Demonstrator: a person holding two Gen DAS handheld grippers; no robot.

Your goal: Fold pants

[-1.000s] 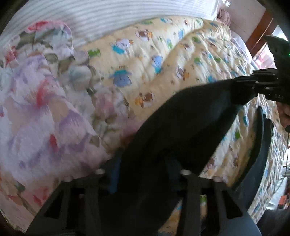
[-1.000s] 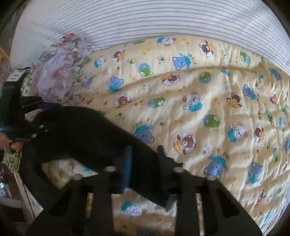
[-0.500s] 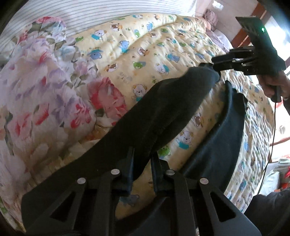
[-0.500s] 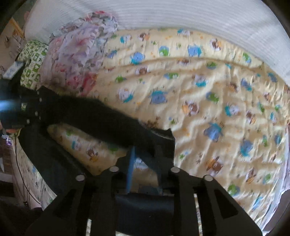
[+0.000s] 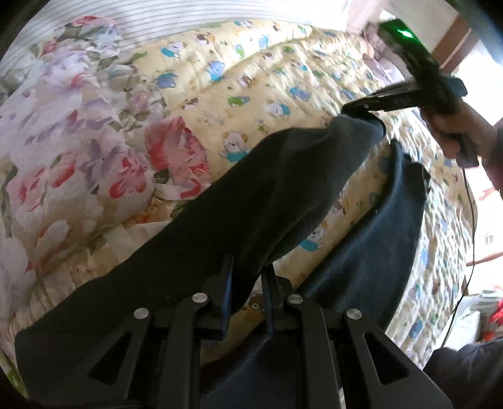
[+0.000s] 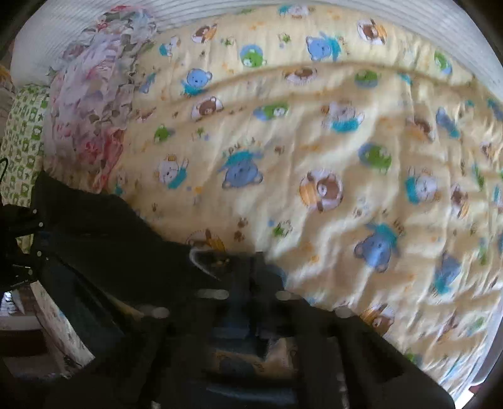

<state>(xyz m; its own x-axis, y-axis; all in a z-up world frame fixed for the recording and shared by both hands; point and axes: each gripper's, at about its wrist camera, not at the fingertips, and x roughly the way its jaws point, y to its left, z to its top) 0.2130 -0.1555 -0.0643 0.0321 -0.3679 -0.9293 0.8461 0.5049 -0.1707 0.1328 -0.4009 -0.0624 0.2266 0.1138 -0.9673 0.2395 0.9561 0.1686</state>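
Dark pants hang stretched between my two grippers above a yellow bear-print quilt. My left gripper is shut on one end of the pants. In the left wrist view my right gripper grips the other end at the upper right, with a hand behind it. A second leg sags toward the bed edge. In the blurred right wrist view my right gripper is shut on the pants, which run left to my left gripper.
A floral blanket is bunched at the left of the quilt, also seen in the right wrist view. A striped sheet lies beyond. A green-patterned cloth sits at the left. A cable hangs off the right.
Both grippers have carried the pants further over the quilt. The right gripper has swung, its view now blurred, and sits a little lower and closer over the bed.
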